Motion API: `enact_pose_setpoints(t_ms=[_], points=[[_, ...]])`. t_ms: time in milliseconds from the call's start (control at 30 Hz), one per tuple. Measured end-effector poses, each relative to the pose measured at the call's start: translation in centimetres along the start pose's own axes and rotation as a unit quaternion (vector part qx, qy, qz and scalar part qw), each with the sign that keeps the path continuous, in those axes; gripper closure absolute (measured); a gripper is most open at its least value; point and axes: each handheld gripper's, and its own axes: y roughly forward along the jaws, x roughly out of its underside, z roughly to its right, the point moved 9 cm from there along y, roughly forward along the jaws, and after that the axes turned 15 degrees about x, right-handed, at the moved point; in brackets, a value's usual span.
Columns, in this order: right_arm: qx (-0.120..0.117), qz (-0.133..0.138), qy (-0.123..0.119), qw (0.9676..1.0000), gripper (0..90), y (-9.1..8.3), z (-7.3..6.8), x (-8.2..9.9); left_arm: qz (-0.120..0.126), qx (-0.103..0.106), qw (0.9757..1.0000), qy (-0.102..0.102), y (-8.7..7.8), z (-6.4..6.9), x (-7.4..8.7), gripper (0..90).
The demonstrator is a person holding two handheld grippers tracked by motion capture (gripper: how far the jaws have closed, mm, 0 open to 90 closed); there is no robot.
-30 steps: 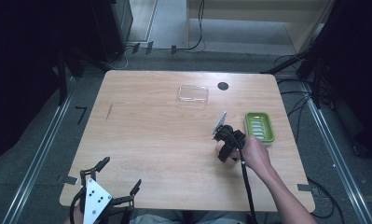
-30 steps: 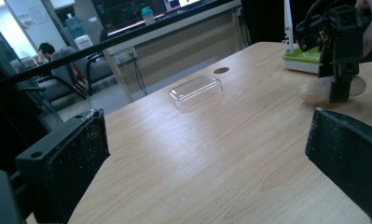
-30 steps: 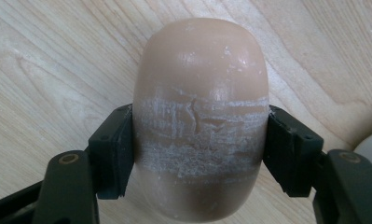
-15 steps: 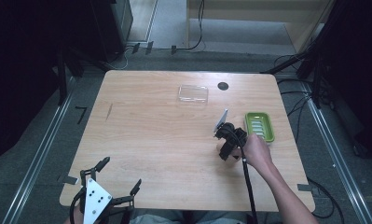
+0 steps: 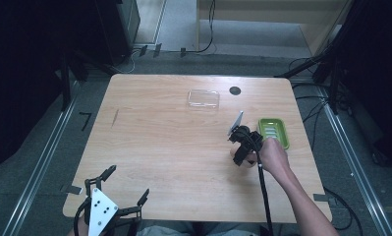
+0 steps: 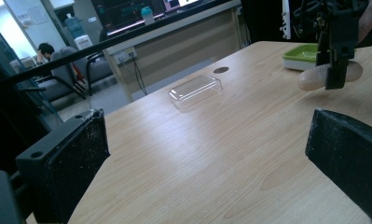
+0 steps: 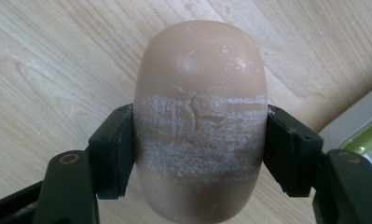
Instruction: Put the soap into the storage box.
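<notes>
Right gripper view shows our right tongs [image 7: 200, 154] clamped across the middle of a tan oval bar of soap [image 7: 200, 116], one pad on each long side, with a scuffed white band where the pads press. Wooden counter [image 7: 58, 60] lies below it, and the corner of a green soap dish [image 7: 365, 140] sits at the right edge, just beside the bar.

From the high view, we have the soap near the counter's right side, right next to the dish, whose ribbed inside looks bare. In the left gripper view the bar seems low over the wood, but we cannot tell whether it touches or is just off it. A clear plastic lid [image 5: 203, 98] lies farther back, well apart from both.

Our left tongs [image 5: 117, 191] rest at the near left corner with their jaws wide and nothing between them.

We judge the grasp made and the work barely past its start: the soap still has to go into the dish, and the lid may follow.
</notes>
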Motion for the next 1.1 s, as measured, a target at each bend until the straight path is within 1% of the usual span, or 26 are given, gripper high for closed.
enact_pose_setpoints(t_ms=[267, 400, 600, 633, 733, 767, 800, 867, 933, 967, 1000, 1100], points=[[0.001, 0.005, 0.004, 1.0000, 33.6, -0.5, 0.8, -0.1, 0.000, 0.000, 1.0000, -0.001, 0.0, 0.0, 0.0, 0.0], [0.001, 0.005, 0.011, 0.9999, 33.6, -0.7, 1.2, 0.0, -0.001, 0.000, 1.0000, -0.001, 0.0, 0.0, 0.0, 0.0], [0.001, 0.009, 0.014, 0.9999, 33.6, -0.9, 1.9, 0.0, -0.001, 0.000, 1.0000, -0.001, 0.0, 0.0, 0.0, 0.0], [0.003, 0.008, 0.020, 0.9998, 33.6, -0.9, 2.2, 0.1, -0.001, 0.000, 1.0000, -0.001, 0.0, 0.0, 0.0, 0.0], [0.002, 0.008, 0.023, 0.9997, 33.6, -1.0, 2.5, 0.2, -0.001, 0.000, 1.0000, -0.001, 0.0, 0.0, 0.0, 0.0], [0.004, 0.008, 0.027, 0.9996, 33.6, -1.1, 2.9, 0.2, -0.001, 0.000, 1.0000, -0.001, 0.0, 0.0, 0.0, 0.0], [0.004, 0.008, 0.027, 0.9996, 33.6, -1.1, 2.9, 0.2, -0.001, 0.000, 1.0000, -0.001, 0.0, 0.0, 0.0, 0.0], [0.004, 0.009, 0.033, 0.9994, 33.6, -1.2, 3.3, 0.3, -0.001, 0.000, 1.0000, 0.000, 0.0, 0.0, 0.0, 0.0], [0.004, 0.011, 0.033, 0.9994, 33.6, -1.2, 3.7, 0.3, -0.001, 0.000, 1.0000, -0.001, 0.0, 0.0, 0.0, 0.0], [0.005, 0.008, 0.038, 0.9992, 33.6, -1.3, 3.8, 0.4, -0.001, 0.000, 1.0000, -0.001, 0.0, 0.0, 0.0, 0.0], [0.004, 0.011, 0.040, 0.9991, 33.6, -1.3, 4.0, 0.3, -0.001, -0.001, 1.0000, -0.001, 0.0, 0.0, 0.0, 0.0], [0.005, 0.007, 0.045, 0.9990, 33.6, -1.4, 4.4, 0.5, -0.001, -0.001, 1.0000, -0.001, 0.0, -0.1, 0.0, 0.0]])
